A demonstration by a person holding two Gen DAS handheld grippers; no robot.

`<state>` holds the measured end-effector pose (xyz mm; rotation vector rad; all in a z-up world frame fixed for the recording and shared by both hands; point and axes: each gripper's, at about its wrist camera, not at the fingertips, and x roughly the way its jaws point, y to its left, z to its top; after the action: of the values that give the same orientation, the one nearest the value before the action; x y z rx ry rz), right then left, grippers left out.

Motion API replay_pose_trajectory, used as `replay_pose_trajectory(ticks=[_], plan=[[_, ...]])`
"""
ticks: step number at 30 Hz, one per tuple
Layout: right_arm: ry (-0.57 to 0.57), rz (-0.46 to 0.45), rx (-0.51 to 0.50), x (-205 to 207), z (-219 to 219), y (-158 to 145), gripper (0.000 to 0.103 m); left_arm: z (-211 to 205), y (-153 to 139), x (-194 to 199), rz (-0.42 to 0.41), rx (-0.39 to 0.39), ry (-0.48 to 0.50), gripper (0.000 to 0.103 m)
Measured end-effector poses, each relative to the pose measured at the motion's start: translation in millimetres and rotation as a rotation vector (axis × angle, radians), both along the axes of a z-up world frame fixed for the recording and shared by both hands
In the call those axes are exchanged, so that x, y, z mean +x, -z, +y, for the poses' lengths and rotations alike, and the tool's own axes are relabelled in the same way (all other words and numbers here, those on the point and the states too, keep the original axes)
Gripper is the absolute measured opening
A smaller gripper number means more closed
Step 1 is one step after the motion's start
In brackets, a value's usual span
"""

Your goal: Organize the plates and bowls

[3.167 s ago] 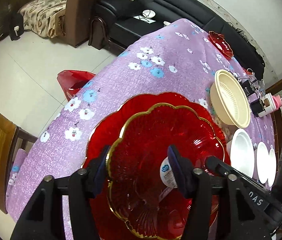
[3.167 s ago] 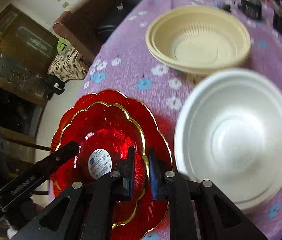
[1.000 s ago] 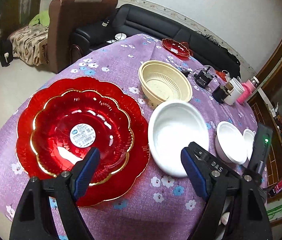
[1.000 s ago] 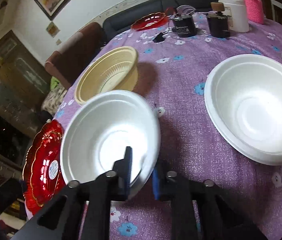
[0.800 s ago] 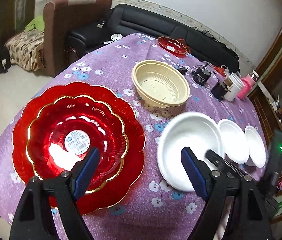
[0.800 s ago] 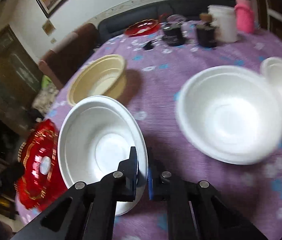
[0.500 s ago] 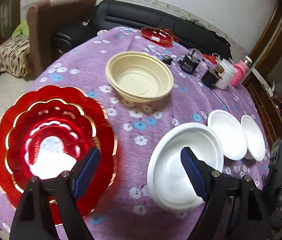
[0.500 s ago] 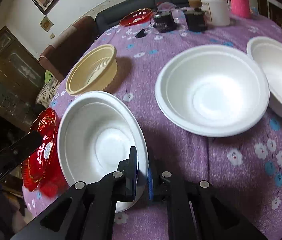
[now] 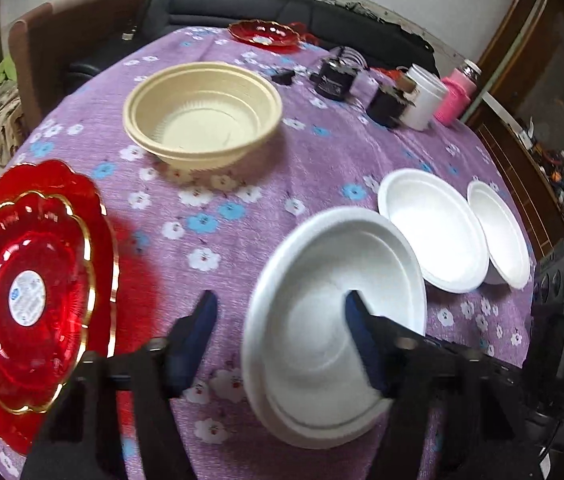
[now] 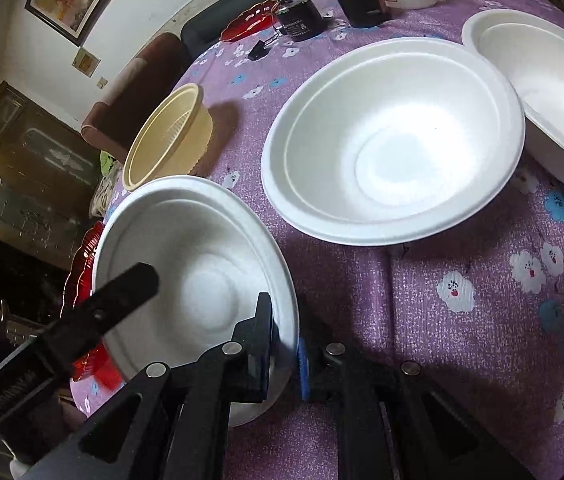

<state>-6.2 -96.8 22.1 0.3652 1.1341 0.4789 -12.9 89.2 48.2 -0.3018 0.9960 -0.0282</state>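
Right claw (image 10: 284, 350): clamped on the near rim of a white foam bowl (image 10: 197, 276), one pad inside, one outside.
Left claw (image 9: 282, 334): closing, its jaws either side of the same bowl's (image 9: 334, 316) left rim; one finger (image 9: 362, 336) is inside the bowl, the other (image 9: 197, 332) outside, over the purple cloth (image 9: 322, 148). Whether the pads touch yet is hard to tell through the blur.
Held bowl: mouth up, tipped toward the left; round, so no long axis.
Other white bowls: a wide one (image 10: 394, 140) just beyond, mouth up, and a third (image 10: 542, 80) touching or overlapping its right edge.
Cream bowl (image 9: 201, 114): further back, upright.
Red plates (image 9: 25, 300): stacked at the left table edge.
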Motion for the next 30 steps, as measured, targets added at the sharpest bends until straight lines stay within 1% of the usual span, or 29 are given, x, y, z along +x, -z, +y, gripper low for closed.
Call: replay_pose_trajectory(ticks=[2,8,16,20,25,30], plan=[[0.000,-0.006,0.000,0.1,-0.4,-0.2,0.012,-1.1,3.7,0.8,0.017,-0.013,0.013,0.036],[-0.001,-0.026,-0.003,0.9,2.3,-1.2,0.012,1.3,4.3,-4.2,0.007,-0.005,-0.002,0.030],[-0.038,-0.071,0.010,-1.0,14.6,-2.9,0.013,9.7,-0.7,-17.6,-0.022,0.018,-0.045,0.030],[-0.048,-0.135,0.043,-6.1,16.6,-12.4,0.013,11.1,-9.1,-27.1,-0.056,0.032,-0.057,0.030],[-0.054,-0.247,0.095,-15.2,17.0,-30.5,0.013,10.9,-20.9,-42.7,-0.108,0.049,-0.070,0.030],[-0.075,-0.289,0.111,-21.8,25.6,-35.0,0.013,17.9,-28.3,-53.9,-0.146,0.066,-0.091,0.030]])
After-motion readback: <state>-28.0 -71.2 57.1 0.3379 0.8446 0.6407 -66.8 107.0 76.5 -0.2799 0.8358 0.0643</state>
